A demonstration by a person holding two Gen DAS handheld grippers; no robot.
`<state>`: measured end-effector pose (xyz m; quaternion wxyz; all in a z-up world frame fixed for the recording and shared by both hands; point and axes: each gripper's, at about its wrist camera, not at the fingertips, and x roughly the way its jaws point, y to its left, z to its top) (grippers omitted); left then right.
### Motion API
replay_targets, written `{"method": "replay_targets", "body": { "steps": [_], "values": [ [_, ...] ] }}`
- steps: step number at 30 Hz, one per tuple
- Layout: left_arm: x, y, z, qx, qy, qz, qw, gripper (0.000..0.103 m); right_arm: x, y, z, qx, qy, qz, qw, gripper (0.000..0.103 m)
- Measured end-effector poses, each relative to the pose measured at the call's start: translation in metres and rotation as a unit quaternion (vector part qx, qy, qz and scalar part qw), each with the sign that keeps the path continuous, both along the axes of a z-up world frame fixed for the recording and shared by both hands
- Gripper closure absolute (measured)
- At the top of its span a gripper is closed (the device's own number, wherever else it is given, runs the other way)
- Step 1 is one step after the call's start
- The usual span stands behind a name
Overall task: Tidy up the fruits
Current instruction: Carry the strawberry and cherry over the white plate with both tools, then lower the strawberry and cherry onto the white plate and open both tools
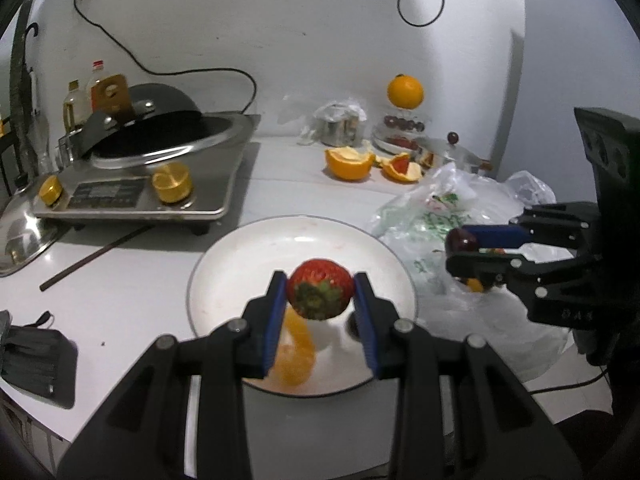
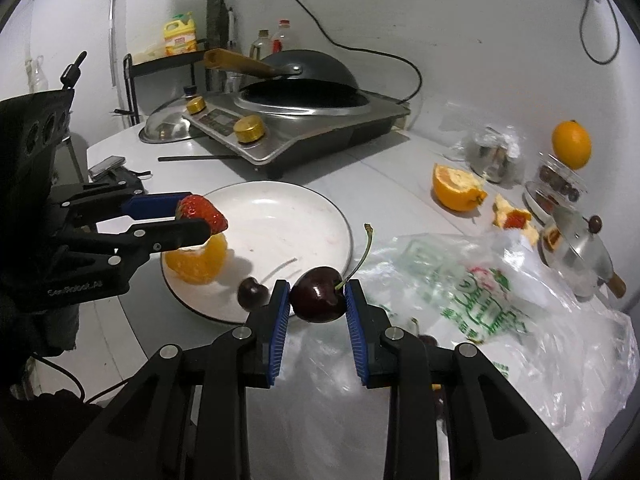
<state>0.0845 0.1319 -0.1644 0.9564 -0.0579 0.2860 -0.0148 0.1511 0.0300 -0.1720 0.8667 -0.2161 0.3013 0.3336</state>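
Strawberry (image 1: 320, 294): clamped between the blue pads of your left gripper (image 1: 320, 300), leafy cap toward the lens; you hold it above the near half of the white plate (image 1: 304, 240), directly over the peeled orange (image 2: 198, 258).
Cherry (image 2: 319, 300): pinched by your right gripper (image 2: 318, 304), jaws narrowed to the fruit's width, green stem rising to the upper right; it hangs at the plate's near-right rim, beside the plastic bag (image 2: 500, 300).
Plate contents: peeled orange on the near-left part; a second dark cherry (image 2: 253, 293) just beside it, near the rim; the far half is bare.
Right of plate: crumpled plastic bag with green print, touching or overlapping the rim; you cannot tell which.
Behind the bag: orange peel halves (image 1: 352, 164), a small lidded pot (image 2: 576, 256) with wooden handle, a tiered stand (image 1: 404, 132) of dark fruit topped by a whole orange (image 1: 405, 91).
Far left: induction cooker (image 1: 152, 184) bearing a tilted wok (image 2: 304, 76); a steel lid (image 1: 24, 240) beside it; a dark stick (image 1: 96, 256) lying between cooker and plate.
Near left: black pouch (image 1: 40, 364) on the counter.
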Motion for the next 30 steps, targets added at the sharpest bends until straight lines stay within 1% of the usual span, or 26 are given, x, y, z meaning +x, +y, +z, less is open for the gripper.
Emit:
{"method": "replay_targets", "body": {
  "steps": [11, 25, 30],
  "values": [
    [-0.001, 0.032, -0.012, -0.009, 0.008, 0.026, 0.9996, 0.069, 0.003, 0.037, -0.009, -0.012, 0.01, 0.029, 0.999, 0.073],
    [0.005, 0.053, -0.029, -0.019, 0.018, 0.032, 0.9991, 0.069, 0.005, 0.075, -0.031, -0.027, 0.037, 0.058, 0.997, 0.073],
    [0.007, 0.056, -0.032, -0.019, 0.023, 0.029, 0.9991, 0.069, 0.004, 0.08, -0.037, -0.031, 0.045, 0.061, 0.997, 0.073]
  ]
}}
